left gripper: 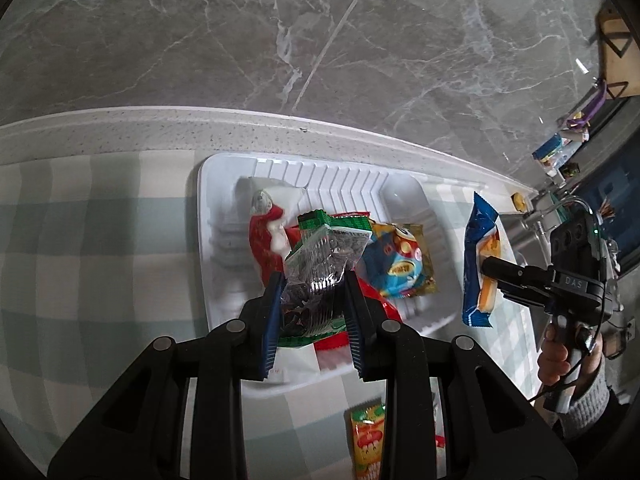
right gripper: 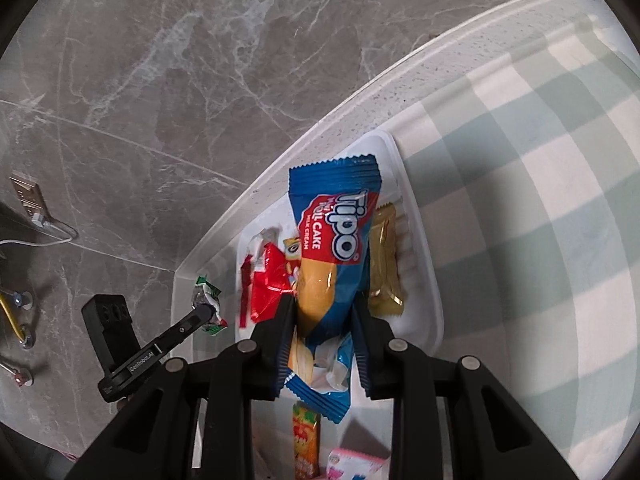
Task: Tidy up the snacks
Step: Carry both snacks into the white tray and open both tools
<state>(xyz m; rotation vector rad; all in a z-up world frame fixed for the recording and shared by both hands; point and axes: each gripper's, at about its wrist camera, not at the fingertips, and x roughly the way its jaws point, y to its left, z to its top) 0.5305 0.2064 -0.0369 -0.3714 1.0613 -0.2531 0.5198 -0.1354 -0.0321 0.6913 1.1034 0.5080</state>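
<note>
My left gripper (left gripper: 314, 280) is shut on a clear green-edged seed packet (left gripper: 320, 268) and holds it over the white tray (left gripper: 208, 208). The tray holds a red packet (left gripper: 266, 244) and a blue-yellow snack bag (left gripper: 400, 264). My right gripper (right gripper: 324, 304) is shut on a blue Tipo roll cake packet (right gripper: 332, 248), held above the tray (right gripper: 428, 304). In the left wrist view the right gripper (left gripper: 492, 272) and the Tipo packet (left gripper: 478, 256) hang at the tray's right side. In the right wrist view the left gripper (right gripper: 204, 312) holds the seed packet (right gripper: 206, 296) at left.
An orange-yellow snack packet (left gripper: 366, 436) lies on the checked cloth (left gripper: 80, 240) in front of the tray; it also shows in the right wrist view (right gripper: 306, 440) beside a pink packet (right gripper: 352, 464). A gold packet (right gripper: 384, 256) and a red packet (right gripper: 268, 280) lie in the tray. A marble wall (left gripper: 280, 32) stands behind the counter.
</note>
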